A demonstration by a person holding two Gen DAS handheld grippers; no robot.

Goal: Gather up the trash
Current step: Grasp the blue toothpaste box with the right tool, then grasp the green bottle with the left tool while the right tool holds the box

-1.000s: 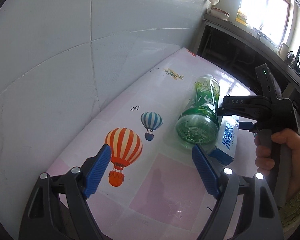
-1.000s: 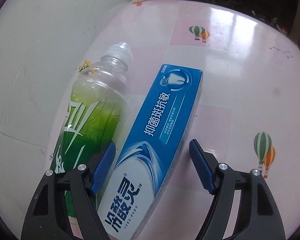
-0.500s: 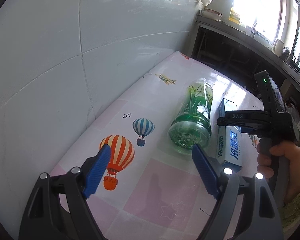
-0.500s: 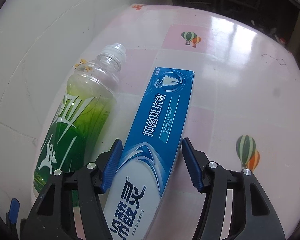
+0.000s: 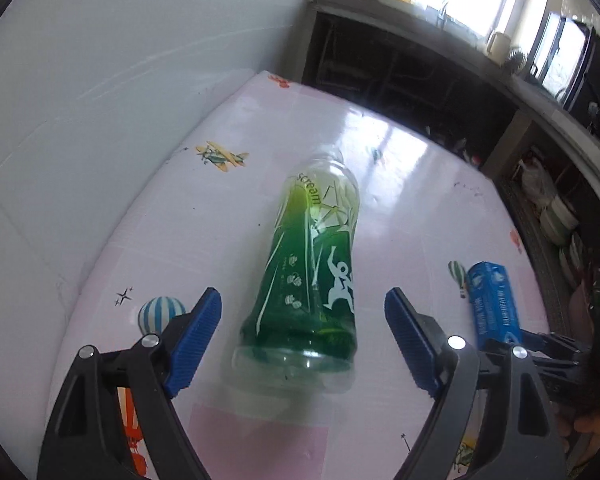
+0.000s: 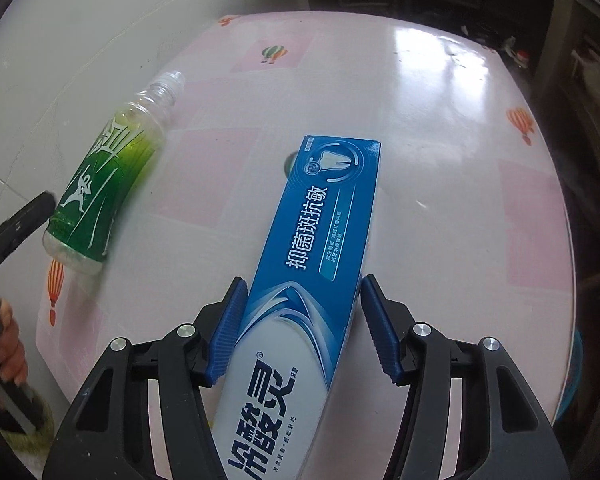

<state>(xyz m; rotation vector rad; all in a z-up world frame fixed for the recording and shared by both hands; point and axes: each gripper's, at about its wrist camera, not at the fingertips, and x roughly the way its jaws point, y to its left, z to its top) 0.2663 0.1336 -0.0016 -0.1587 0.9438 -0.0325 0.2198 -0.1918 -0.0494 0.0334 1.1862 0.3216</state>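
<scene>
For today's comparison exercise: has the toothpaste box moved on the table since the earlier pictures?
Yes. The toothpaste box, gripped by the right gripper, has moved rightward, away from the green bottle it lay against.

The right gripper (image 6: 302, 322) clamps its ribbed blue pads on a long blue-and-white cardboard toothpaste box (image 6: 312, 264) above the pink patterned tablecloth (image 6: 440, 160). A green-labelled clear plastic bottle (image 6: 104, 188) lies well apart at left, by the white wall (image 6: 60, 40).
</scene>
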